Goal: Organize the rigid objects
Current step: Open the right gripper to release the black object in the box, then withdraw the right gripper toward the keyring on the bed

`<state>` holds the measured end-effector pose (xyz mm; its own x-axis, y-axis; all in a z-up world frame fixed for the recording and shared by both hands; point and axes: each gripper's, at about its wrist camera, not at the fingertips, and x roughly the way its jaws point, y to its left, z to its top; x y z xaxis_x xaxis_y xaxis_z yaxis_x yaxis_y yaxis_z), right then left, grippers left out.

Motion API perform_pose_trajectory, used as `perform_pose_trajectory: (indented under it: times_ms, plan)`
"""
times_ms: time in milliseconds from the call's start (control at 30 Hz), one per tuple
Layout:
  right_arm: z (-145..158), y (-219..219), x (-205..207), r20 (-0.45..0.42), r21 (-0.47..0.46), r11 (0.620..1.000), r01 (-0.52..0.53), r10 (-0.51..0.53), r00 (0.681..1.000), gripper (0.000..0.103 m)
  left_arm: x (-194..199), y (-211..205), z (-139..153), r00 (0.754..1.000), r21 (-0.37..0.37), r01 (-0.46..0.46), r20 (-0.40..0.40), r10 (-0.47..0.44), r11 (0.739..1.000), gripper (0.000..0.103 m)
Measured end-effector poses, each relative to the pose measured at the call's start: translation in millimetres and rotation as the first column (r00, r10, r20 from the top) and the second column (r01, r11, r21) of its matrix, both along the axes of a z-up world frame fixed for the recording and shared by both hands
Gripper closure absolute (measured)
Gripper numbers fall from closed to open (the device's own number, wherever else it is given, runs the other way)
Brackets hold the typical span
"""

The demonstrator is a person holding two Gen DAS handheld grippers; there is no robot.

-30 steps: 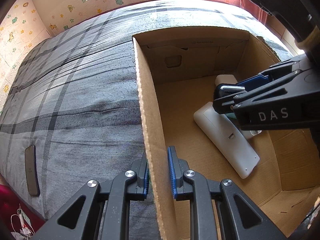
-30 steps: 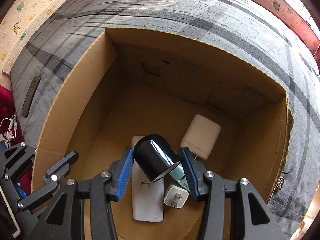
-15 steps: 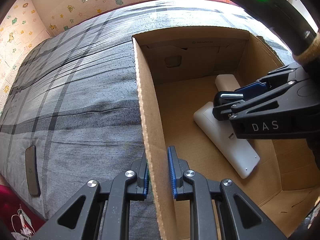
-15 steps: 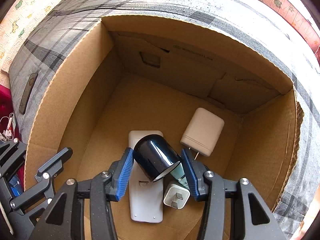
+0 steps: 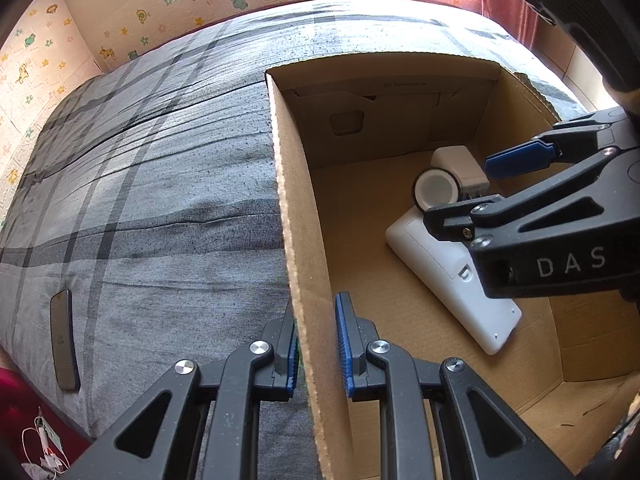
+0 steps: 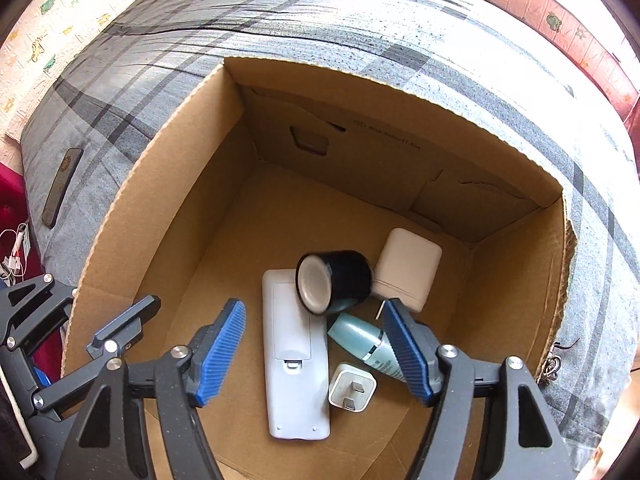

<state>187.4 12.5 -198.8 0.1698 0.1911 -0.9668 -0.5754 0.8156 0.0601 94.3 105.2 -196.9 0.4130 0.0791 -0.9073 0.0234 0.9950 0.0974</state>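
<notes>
The left tool [image 5: 317, 340] is clamped on the near left wall of the cardboard box [image 5: 296, 240], one blue pad outside and one inside. The box sits on a bed with a grey plaid cover [image 5: 160, 200]. The right tool [image 6: 316, 348] hangs over the box with its blue pads spread wide apart and nothing between them. Below it, a black cup [image 6: 334, 282] with a white interior lies on its side in the box, resting against the top end of a white remote control [image 6: 294, 352] and touching a white rounded case [image 6: 406, 276]. A teal tube [image 6: 366, 344] and a white plug adapter [image 6: 352, 388] lie just beside the remote. A dark flat phone-like object [image 5: 64, 340] lies on the bed, well apart from the box.
</notes>
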Motion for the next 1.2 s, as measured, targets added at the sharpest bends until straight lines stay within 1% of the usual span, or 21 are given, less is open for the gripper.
perform_pose_trajectory:
  times_ms: [100, 167, 267, 333, 633, 933, 1200]
  plan:
    - [7.9, 0.7, -3.4, 0.006, 0.007, 1.0, 0.007, -0.007, 1.0, 0.023, 0.4, 0.3, -0.6, 1.0, 0.0, 0.0, -0.001, 0.0, 1.0, 0.084]
    - [12.5, 0.4, -5.7, 0.02, 0.005, 1.0, 0.009, -0.009, 1.0, 0.019, 0.9, 1.0, -1.0, 1.0, -0.003, -0.001, -0.002, 0.001, 1.0, 0.084]
    - [19.5, -1.5, -8.5, 0.039, 0.001, 1.0, 0.011, -0.011, 0.999, 0.017, 1.3, 2.1, -1.1, 1.0, -0.005, -0.002, -0.003, 0.002, 1.0, 0.084]
    - [24.8, -2.7, -9.8, 0.046, 0.0, 1.0, 0.014, -0.014, 0.999, 0.013, 1.3, 2.3, -1.0, 1.0, -0.004, -0.002, -0.002, 0.002, 1.0, 0.084]
    - [43.5, -12.9, -13.0, 0.085, 0.016, 0.999, 0.04, -0.041, 0.996, 0.0, 1.8, 2.6, -1.1, 1.0, -0.002, -0.001, -0.003, 0.001, 1.0, 0.084]
    - [63.3, -32.0, -13.3, 0.125, 0.042, 0.996, 0.077, -0.082, 0.989, 0.0, 2.2, 0.1, -1.1, 1.0, 0.005, 0.0, -0.006, 0.0, 1.0, 0.084]
    - [74.2, -65.0, -6.1, 0.146, 0.058, 0.988, 0.142, -0.149, 0.978, 0.0, 1.4, -0.4, -1.3, 1.0, 0.008, 0.002, -0.005, -0.002, 1.0, 0.084]
